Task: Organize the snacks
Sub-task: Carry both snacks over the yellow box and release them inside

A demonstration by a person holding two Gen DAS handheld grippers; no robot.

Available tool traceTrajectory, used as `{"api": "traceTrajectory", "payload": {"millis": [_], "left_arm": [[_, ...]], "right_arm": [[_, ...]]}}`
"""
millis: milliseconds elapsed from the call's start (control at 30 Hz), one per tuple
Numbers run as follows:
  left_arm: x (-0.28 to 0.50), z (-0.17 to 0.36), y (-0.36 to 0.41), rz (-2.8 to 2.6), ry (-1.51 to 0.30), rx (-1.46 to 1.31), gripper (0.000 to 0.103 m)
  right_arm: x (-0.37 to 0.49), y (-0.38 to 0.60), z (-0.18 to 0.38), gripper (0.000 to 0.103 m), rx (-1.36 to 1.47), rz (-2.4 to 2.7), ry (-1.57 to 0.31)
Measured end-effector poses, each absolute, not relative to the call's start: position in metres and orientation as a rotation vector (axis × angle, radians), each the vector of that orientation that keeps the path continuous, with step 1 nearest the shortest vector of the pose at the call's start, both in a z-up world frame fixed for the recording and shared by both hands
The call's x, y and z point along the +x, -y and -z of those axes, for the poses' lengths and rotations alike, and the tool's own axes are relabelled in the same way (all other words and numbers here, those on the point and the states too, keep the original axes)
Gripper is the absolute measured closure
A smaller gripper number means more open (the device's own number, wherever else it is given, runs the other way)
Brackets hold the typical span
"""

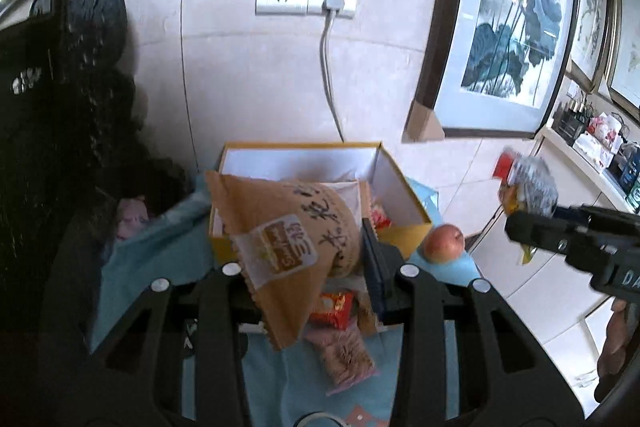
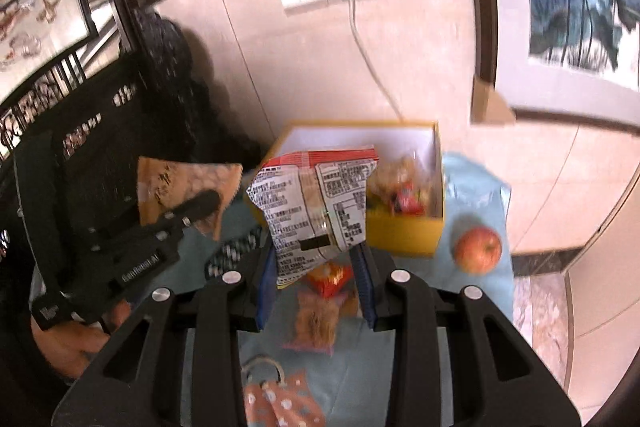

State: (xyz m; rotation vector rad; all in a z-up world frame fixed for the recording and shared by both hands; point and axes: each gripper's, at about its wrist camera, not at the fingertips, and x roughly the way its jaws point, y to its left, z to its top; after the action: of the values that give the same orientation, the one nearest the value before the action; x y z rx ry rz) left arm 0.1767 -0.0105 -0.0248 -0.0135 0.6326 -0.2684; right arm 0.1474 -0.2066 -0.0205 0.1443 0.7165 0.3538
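Carrying is the step in hand: the left gripper (image 1: 308, 279) clamps a tan paper snack bag (image 1: 286, 227), and the right gripper (image 2: 316, 267) clamps a white printed snack packet (image 2: 316, 203), both above the open yellow cardboard box (image 2: 404, 235). Next, I judge, each must be lowered inside and let go. Two packets lie loose on the blue cloth (image 2: 476, 183); one red apple (image 2: 478, 249) sits beside the box.

1 box (image 2: 404, 235), 1 apple (image 2: 477, 249), 2 held snack bags: brown (image 1: 288, 239), white (image 2: 316, 211); 2 loose packets: red (image 2: 330, 277), pink (image 2: 316, 323).
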Motion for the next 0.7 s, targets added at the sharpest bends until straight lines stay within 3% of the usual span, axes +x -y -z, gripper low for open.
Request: {"api": "traceTrajectory", "payload": {"millis": [200, 700], "left_arm": [[0.175, 0.009, 0.014, 0.245, -0.603, 0.005, 0.065], [0.198, 0.022, 0.012, 0.224, -0.634, 0.007, 0.065]], "right_arm": [[0.15, 0.209, 0.001, 0.069, 0.131, -0.355, -0.676], [0.173, 0.206, 0.017, 0.069, 0.127, -0.351, -0.713]]}}
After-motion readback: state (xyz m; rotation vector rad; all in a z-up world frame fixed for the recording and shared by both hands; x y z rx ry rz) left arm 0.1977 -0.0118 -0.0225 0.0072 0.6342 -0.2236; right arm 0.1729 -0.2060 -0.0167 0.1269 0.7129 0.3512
